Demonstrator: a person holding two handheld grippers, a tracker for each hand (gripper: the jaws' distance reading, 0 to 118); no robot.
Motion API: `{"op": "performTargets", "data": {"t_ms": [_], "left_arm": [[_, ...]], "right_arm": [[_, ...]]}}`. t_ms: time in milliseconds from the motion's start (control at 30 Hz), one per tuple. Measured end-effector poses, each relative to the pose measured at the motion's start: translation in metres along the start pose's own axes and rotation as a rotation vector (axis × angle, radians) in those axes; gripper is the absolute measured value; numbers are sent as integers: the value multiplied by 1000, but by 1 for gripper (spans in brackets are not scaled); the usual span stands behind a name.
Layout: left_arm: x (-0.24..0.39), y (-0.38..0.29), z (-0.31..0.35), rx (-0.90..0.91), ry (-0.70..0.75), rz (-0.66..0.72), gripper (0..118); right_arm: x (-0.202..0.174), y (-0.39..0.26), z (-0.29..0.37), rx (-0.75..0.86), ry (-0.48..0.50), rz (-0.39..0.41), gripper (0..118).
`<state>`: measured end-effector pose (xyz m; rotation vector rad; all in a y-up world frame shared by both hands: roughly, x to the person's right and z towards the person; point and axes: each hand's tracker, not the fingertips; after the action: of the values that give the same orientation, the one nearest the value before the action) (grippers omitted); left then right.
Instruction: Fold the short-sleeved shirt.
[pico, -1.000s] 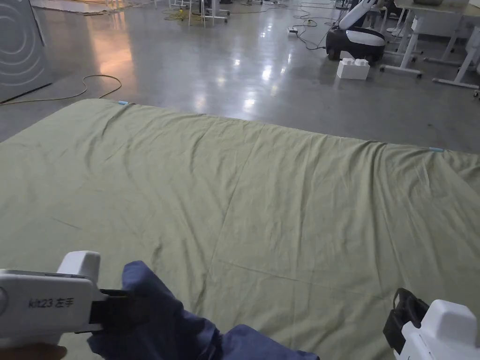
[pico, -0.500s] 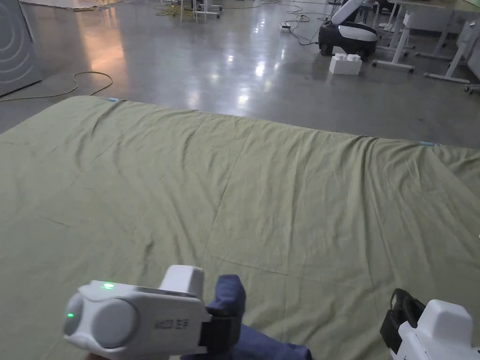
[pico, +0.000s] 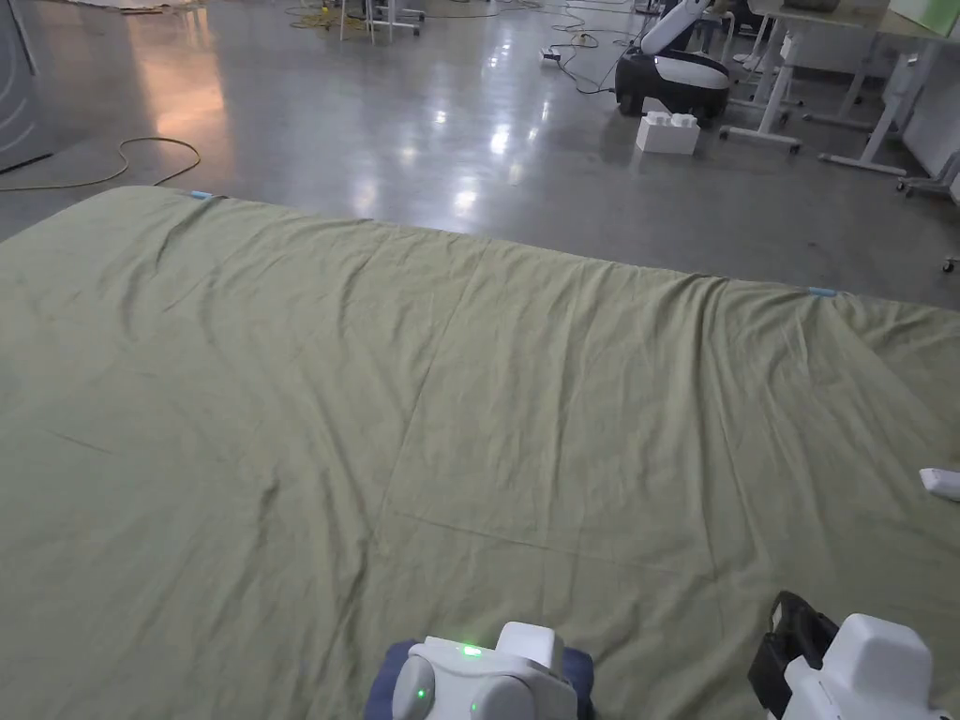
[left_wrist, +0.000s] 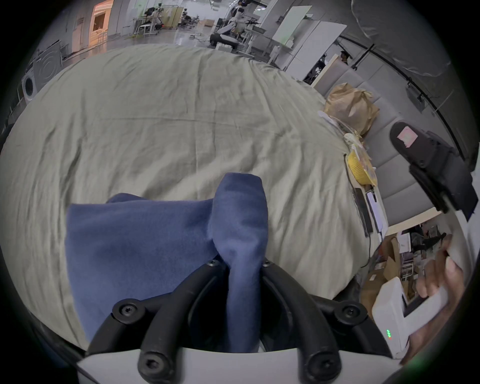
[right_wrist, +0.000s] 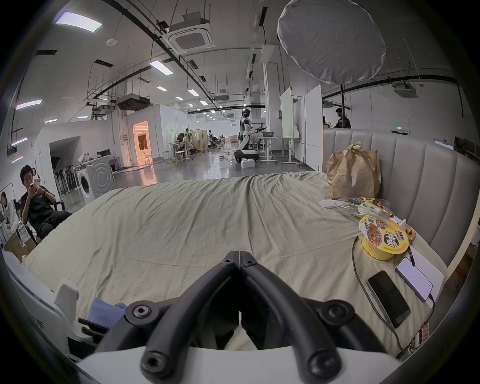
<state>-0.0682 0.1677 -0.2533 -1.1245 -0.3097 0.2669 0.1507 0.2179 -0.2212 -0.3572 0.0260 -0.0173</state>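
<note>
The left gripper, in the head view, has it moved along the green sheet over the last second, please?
Yes. The left gripper has moved rightward along the green sheet, from the near left corner toward the right gripper.

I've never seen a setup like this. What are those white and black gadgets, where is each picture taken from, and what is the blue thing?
No robot arm here: a person holds a hand-held gripper in each hand, each a white body with two black jaws. The head view comes from a camera on the person's head, looking down over a bed covered by a green sheet. The other two pictures come from cameras riding on the grippers themselves. The left hand-held gripper has its jaws pinched on a fold of the blue shirt, the garment to be folded. The right hand-held gripper is closed on nothing. Near the padded headboard lie a brown paper bag, a yellow noodle cup and phones.
</note>
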Motion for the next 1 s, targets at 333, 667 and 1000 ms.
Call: {"op": "performTargets", "data": {"t_ms": [333, 667, 1000], "left_arm": [[-34, 5, 60, 88, -181, 99, 68], [-63, -19, 13, 8, -196, 145, 21], [-72, -38, -3, 75, -206, 143, 8]], "right_arm": [[5, 1, 2, 3, -7, -6, 0], [-1, -1, 1, -1, 4, -11, 0], [-1, 4, 6, 15, 7, 5, 0]]}}
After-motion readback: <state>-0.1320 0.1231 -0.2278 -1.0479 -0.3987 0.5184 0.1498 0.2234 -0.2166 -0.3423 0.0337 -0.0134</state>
